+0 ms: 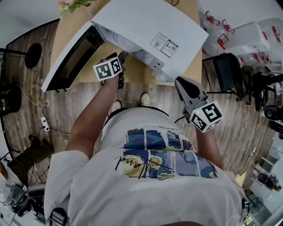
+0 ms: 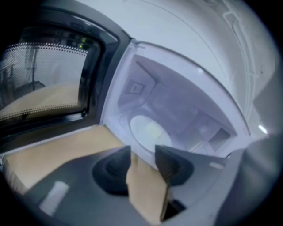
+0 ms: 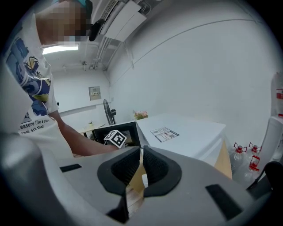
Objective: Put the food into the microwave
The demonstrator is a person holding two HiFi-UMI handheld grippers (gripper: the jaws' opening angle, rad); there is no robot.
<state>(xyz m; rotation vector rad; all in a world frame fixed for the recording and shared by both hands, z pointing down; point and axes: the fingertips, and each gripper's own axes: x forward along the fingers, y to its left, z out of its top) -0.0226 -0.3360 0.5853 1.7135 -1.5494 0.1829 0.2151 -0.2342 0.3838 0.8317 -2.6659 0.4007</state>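
Observation:
The white microwave (image 1: 146,26) stands on a wooden table (image 1: 70,26) with its door (image 1: 70,57) swung open to the left. My left gripper (image 1: 121,57) is at the mouth of the cavity, open, with nothing between its fingers. In the left gripper view the gripper (image 2: 143,150) faces the lit cavity (image 2: 185,106), where a white round plate (image 2: 148,131) carrying something pale lies on the floor; it is blurred. My right gripper (image 1: 180,83) hangs to the right, off the table, clear of the microwave. Its jaws (image 3: 141,152) are shut and hold nothing.
Clear bottles with red handles (image 1: 221,35) and a black chair (image 1: 230,73) stand to the right of the table. Flowers (image 1: 73,4) sit at the table's far end. A power strip and cables (image 1: 44,123) lie on the wooden floor at the left.

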